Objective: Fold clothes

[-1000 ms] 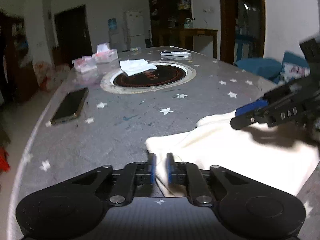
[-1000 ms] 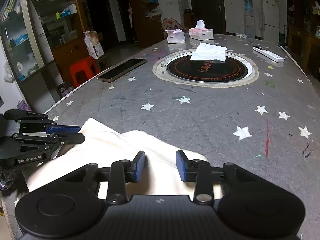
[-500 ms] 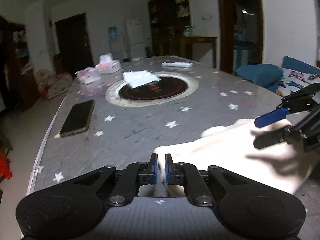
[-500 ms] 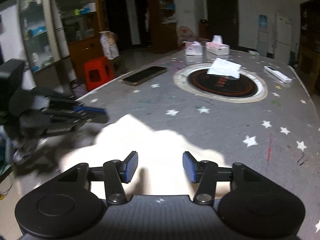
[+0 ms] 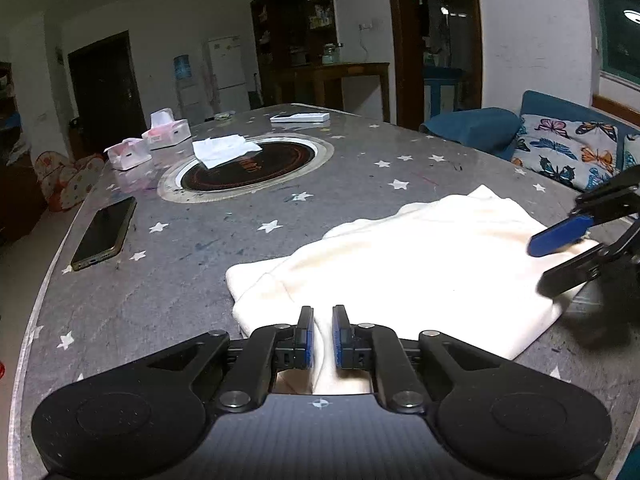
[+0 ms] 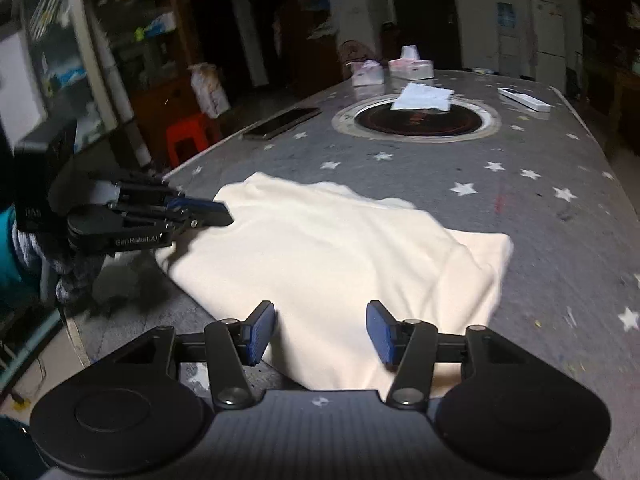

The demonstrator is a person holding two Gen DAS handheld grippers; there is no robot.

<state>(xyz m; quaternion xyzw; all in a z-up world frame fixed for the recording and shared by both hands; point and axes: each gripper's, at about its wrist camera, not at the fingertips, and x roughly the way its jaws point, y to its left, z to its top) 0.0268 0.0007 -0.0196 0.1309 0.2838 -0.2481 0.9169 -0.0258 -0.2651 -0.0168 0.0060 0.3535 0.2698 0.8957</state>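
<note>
Grey star-print worktop (image 5: pixel 360 184) w/ round dark inset hob (image 5: pixel 246 164) at centre, white paper (image 5: pixel 224 150) lying on it. 2 tissue boxes (image 5: pixel 150 144) near far-left edge, black phone (image 5: pixel 105 232) along left edge, white remote (image 5: pixel 299 117) at far end. Butterfly cushion (image 5: pixel 568 152) on blue sofa beyond.

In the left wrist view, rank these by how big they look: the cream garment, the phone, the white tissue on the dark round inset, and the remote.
1. cream garment, largest by far, though also nearest.
2. phone.
3. white tissue.
4. remote, smallest, but farthest, so true size is unsure.
</note>
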